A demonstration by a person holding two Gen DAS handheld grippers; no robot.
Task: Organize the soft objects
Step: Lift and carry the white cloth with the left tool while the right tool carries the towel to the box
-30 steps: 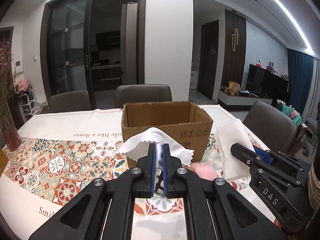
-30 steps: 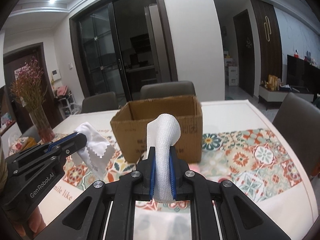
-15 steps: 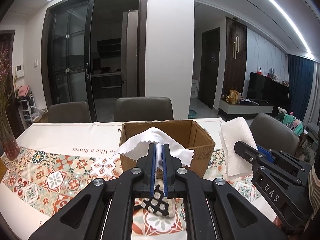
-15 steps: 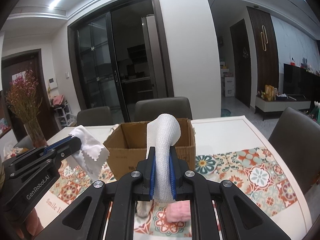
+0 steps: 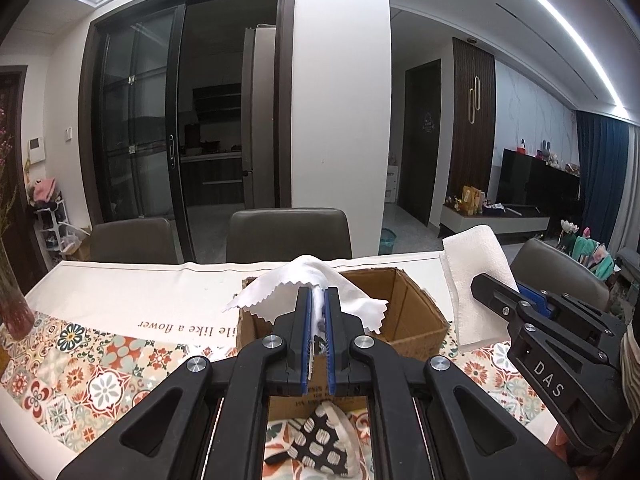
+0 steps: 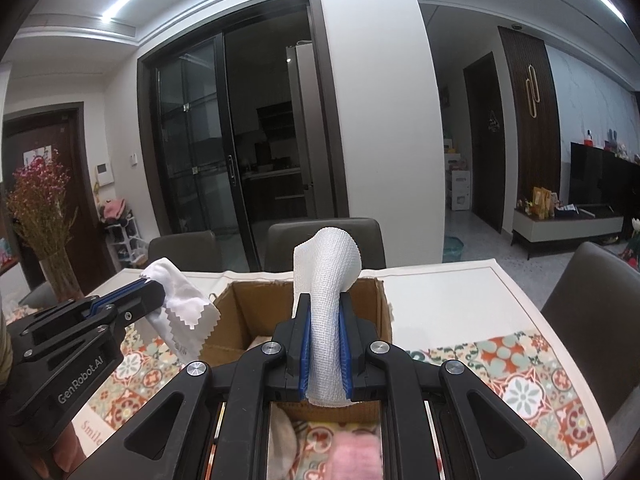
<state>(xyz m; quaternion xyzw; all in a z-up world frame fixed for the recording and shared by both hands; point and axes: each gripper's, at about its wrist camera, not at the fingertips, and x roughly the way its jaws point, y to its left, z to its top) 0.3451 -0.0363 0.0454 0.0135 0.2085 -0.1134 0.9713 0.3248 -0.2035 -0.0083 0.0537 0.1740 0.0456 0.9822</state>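
My left gripper (image 5: 316,300) is shut on a thin white cloth with zigzag edges (image 5: 276,294), held up in front of the open cardboard box (image 5: 416,320). My right gripper (image 6: 325,308) is shut on a white gauze roll (image 6: 326,276), just before the box (image 6: 244,316) rim. Each gripper shows in the other's view: the right gripper (image 5: 480,282) with its gauze (image 5: 474,276) at the box's right, the left gripper (image 6: 154,289) with its cloth (image 6: 180,304) at the box's left. A black-and-white patterned soft piece (image 5: 320,440) and a pink fluffy piece (image 6: 356,452) lie on the table below.
The table carries a tiled-pattern cloth (image 5: 80,364). A vase of dried pink flowers (image 6: 44,216) stands at its left end. Grey chairs (image 5: 288,234) line the far side and another chair (image 6: 592,300) stands at the right end.
Both grippers rose and moved forward toward the box with their cloths still held. The box now looks closer and lower, its inside opening into view.
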